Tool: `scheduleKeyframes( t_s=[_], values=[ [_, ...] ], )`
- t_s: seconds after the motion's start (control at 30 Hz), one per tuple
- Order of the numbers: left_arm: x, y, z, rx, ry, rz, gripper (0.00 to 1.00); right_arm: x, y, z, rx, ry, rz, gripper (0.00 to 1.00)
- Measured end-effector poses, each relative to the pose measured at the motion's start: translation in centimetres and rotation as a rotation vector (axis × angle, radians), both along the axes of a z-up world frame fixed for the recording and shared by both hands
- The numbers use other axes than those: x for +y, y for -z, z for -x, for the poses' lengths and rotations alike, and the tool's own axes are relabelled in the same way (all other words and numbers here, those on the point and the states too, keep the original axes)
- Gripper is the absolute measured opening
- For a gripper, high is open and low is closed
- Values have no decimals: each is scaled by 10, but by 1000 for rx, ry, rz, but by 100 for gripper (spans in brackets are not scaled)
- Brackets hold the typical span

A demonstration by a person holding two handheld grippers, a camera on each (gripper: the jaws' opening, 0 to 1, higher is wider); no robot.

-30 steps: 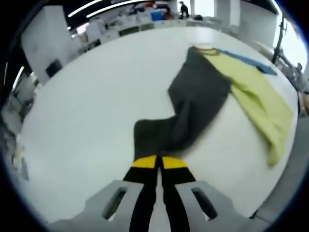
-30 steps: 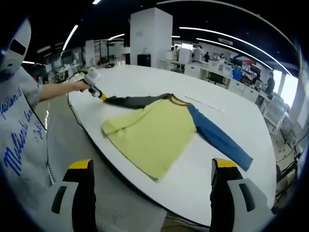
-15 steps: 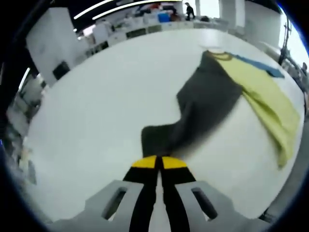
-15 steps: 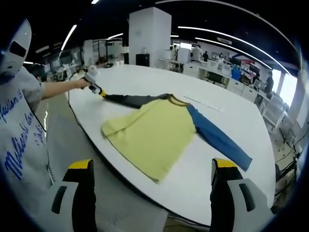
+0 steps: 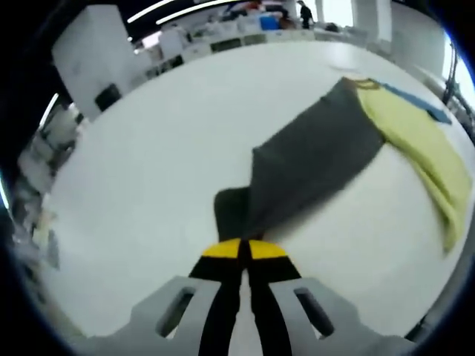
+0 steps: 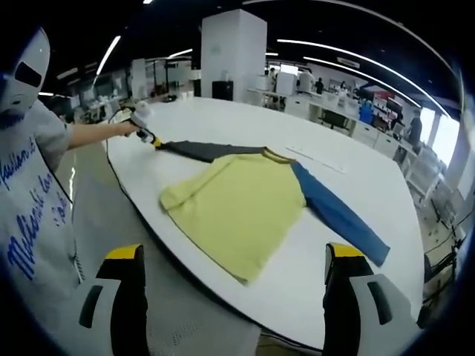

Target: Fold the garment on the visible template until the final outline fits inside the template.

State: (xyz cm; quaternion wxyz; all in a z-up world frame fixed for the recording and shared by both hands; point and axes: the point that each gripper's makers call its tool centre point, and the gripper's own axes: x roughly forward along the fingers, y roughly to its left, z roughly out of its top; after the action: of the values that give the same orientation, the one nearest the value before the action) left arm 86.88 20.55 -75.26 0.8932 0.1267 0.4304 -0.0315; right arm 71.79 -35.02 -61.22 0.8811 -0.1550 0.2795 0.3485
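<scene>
A long-sleeved shirt lies on a large white table (image 6: 245, 122): yellow body (image 6: 237, 208), dark grey sleeve (image 6: 200, 150), blue sleeve (image 6: 341, 219). My left gripper (image 5: 244, 251) is shut on the cuff of the grey sleeve (image 5: 312, 167), which stretches away from it toward the yellow body (image 5: 415, 137). In the right gripper view the left gripper (image 6: 148, 136) shows far off at the table's left edge, held by a person's hand. My right gripper (image 6: 234, 278) is open and off the table's near edge, with nothing between its fingers.
A person in a grey printed top (image 6: 30, 215) stands at the left. A white pillar (image 6: 232, 55) and desks (image 6: 326, 104) stand beyond the table. A thin pale strip (image 6: 315, 159) lies on the table behind the shirt.
The left gripper has pulled the grey sleeve outward, so it now lies straighter and more stretched. The shirt has shifted slightly. The right gripper has stayed still and open.
</scene>
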Motion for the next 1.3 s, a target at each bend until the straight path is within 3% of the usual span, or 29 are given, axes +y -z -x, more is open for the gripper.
scheduleKeyframes(
  t_s=[0.2,0.5,0.67,0.73,0.87,1.07,1.17,1.3],
  values=[
    [8,-1,-10,6,-8,-16,0,3,-2,-2,1,1,8,100],
    [22,12,-36,7,-22,-10,0,4,1,-2,21,28,21,100],
    [16,15,-34,30,64,-31,0,7,0,-3,24,38,15,100],
    [13,13,-32,25,106,-41,0,8,2,-4,27,34,17,100],
    [8,2,-29,-5,118,-19,18,13,4,-6,34,22,7,100],
    [16,-29,-48,-115,71,59,17,17,5,-11,33,12,5,100],
    [27,-32,-60,-128,38,65,17,18,6,-12,36,11,7,100],
    [31,-23,-70,-90,26,68,18,15,5,-13,40,33,8,100]
  ],
)
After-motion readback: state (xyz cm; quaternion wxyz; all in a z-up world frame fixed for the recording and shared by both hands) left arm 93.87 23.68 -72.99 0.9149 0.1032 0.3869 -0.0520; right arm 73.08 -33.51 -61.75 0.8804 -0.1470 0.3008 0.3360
